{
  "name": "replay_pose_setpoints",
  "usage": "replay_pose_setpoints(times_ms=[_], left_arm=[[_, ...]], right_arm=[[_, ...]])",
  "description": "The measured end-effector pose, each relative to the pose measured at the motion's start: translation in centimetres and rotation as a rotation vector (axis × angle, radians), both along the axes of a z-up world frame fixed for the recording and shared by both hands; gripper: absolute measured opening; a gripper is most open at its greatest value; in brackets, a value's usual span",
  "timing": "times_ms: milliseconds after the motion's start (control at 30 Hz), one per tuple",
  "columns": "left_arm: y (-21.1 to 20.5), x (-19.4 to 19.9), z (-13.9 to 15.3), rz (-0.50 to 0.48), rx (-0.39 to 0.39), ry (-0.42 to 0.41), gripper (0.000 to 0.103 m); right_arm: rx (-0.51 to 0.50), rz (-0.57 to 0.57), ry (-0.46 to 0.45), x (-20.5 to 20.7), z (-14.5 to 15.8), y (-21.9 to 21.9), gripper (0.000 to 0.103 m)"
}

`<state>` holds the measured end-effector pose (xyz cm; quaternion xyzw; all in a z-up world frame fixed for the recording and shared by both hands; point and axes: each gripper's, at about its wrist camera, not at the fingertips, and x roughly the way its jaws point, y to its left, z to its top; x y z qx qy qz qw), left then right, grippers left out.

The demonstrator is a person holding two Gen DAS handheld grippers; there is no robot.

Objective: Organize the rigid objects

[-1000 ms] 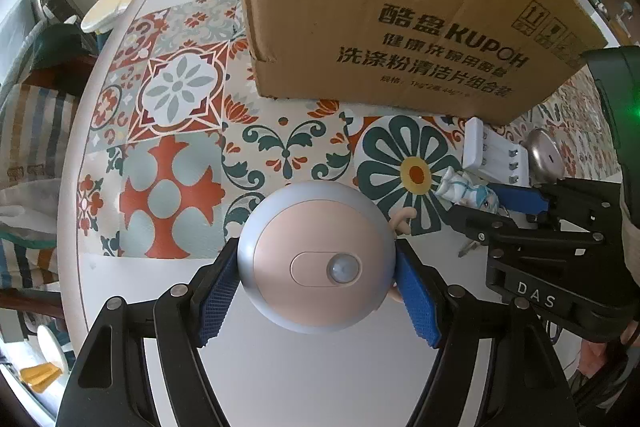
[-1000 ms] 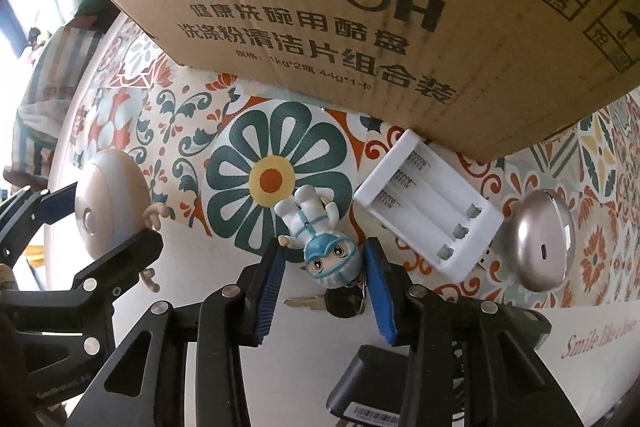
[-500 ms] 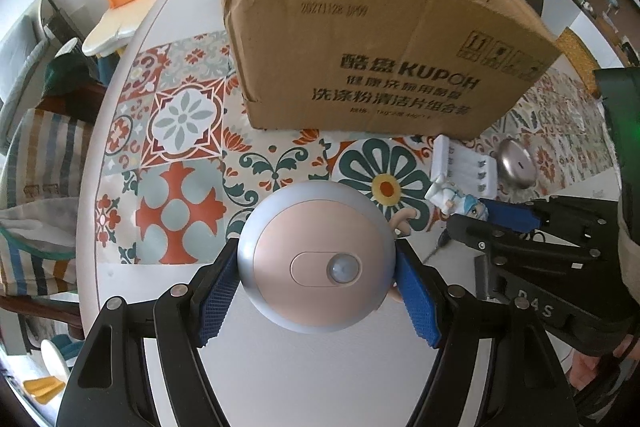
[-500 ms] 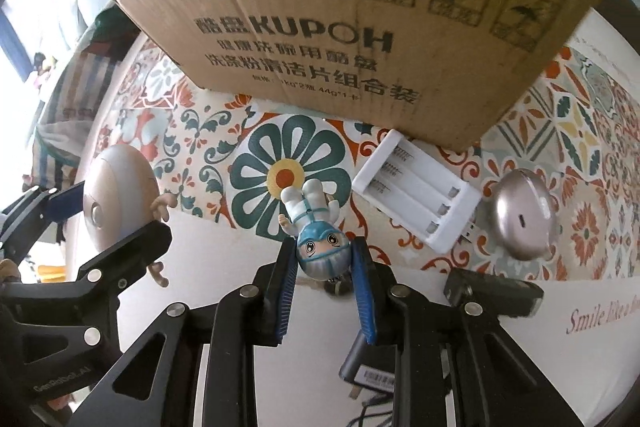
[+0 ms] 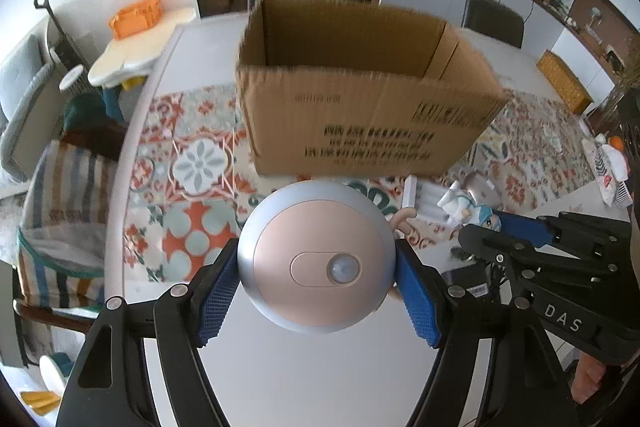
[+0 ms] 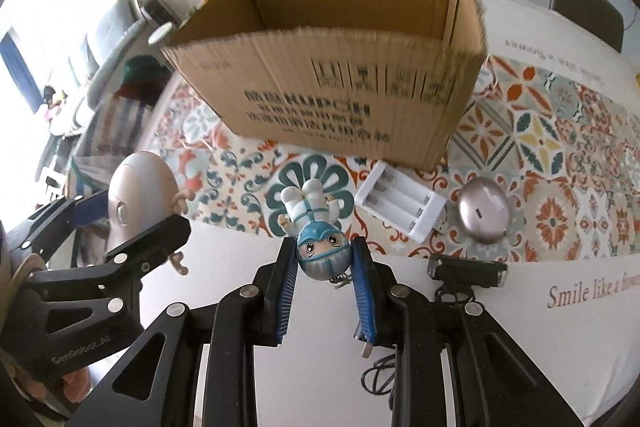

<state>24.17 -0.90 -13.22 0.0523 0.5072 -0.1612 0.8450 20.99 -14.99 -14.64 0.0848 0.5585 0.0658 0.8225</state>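
Observation:
My left gripper (image 5: 316,267) is shut on a round pink-and-silver sensor light (image 5: 318,263) and holds it above the table, in front of the open cardboard box (image 5: 360,119). My right gripper (image 6: 323,259) is shut on the head of a small blue-and-white figurine (image 6: 316,231), lifted off the table. The figurine also shows in the left wrist view (image 5: 468,207), and the sensor light in the right wrist view (image 6: 140,195). The box (image 6: 332,95) stands open on the patterned mat behind both grippers.
A white battery charger (image 6: 400,203), a second round silver light (image 6: 482,215) and a black bike light (image 6: 466,273) with a cable lie on the table right of the figurine. A small doll's arm (image 5: 402,217) shows behind the held light. Chairs stand behind the table.
Both grippers have risen and drawn back with their objects, so the box's open top now shows. The right gripper has closed on the figurine and lifted it off the table.

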Motion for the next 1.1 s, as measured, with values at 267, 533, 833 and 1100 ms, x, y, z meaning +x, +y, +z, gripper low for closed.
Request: replay_pose_setpoints(times_ms=[267,533,833,1100], left_arm=[[-0.2,-0.1,4.4,-0.028,-0.016,-0.103,0.074],[-0.3,0.3,7.7,-0.035,-0.028,-0.194,0.074],[-0.6,1.8,10.6,-0.026,-0.038,-0.271,0.074],[-1.3,4.2,12.4,-0.027,-0.037,-0.31,0.074]], right_arm=[[0.003,-0.033,-0.091,-0.3,4.2,0.0,0.027],[-0.013,-0.047,-0.205,-0.1,8.6,-0.1,0.027],[-0.016,-0.057,-0.283,0.8,12.0,-0.2,0.027],[-0.021,-0.061,-0.33,2.7,14.1,-0.6,0.027]])
